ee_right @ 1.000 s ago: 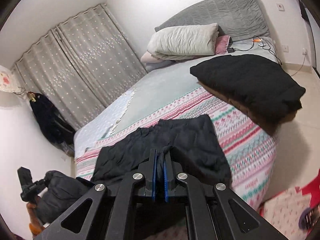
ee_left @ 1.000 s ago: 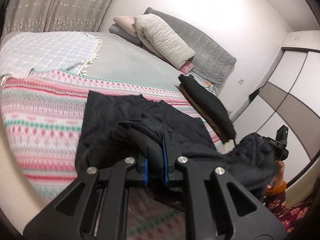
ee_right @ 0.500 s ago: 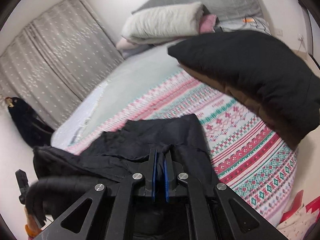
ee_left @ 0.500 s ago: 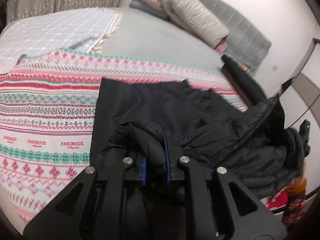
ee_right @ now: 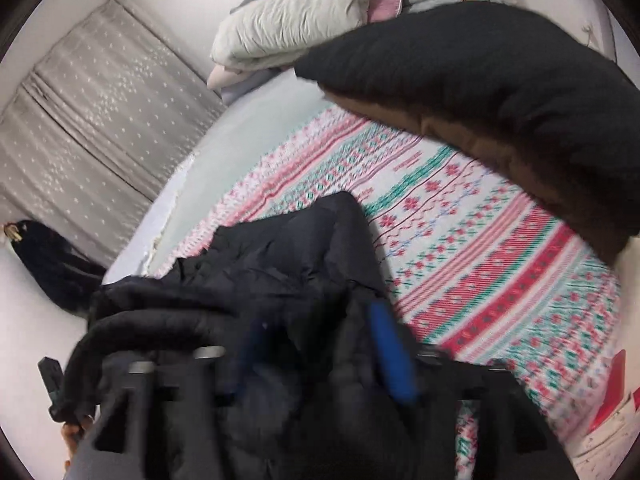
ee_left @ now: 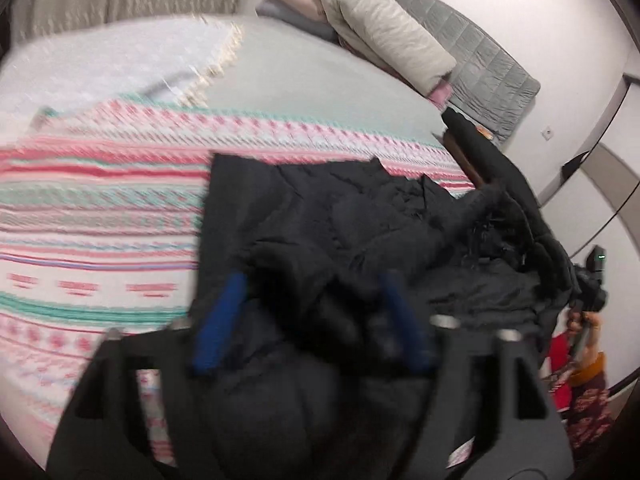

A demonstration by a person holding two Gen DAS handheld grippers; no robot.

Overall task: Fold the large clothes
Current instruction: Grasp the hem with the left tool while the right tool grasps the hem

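- Left wrist view: left gripper (ee_left: pixel 316 312) low over the bed (ee_left: pixel 320 92), blurred. Its blue-padded fingers (ee_left: pixel 224 312) stand wide apart; jaws have just been opening, black jacket (ee_left: pixel 320 220) bunched loosely between them, pads not pressing on it.
- Jacket lies crumpled on the patterned pink-and-green blanket (ee_left: pixel 100 216) at the near edge of the bed, spreading to the right, fuzzy trim at its far right end.
- Right gripper (ee_left: pixel 596 276) shows small at far right, in a hand (ee_left: pixel 580 320), beside the jacket's edge.
- Beige pillow (ee_left: pixel 384 36) and grey headboard (ee_left: pixel 488 64) at the far end.
- Right wrist view: right gripper (ee_right: pixel 320 344), blue fingers (ee_right: pixel 388 344) spread apart; jaws have just been opening, jacket (ee_right: pixel 304 264) folds heaped between and over them, loose, not clamped.
- Jacket sits on the blanket (ee_right: pixel 480 248) at the bed's near corner.
- Black-and-brown folded garment (ee_right: pixel 500 80) lies further up the bed to the right, apart from the jacket.
- Curtain (ee_right: pixel 92 120) at left.
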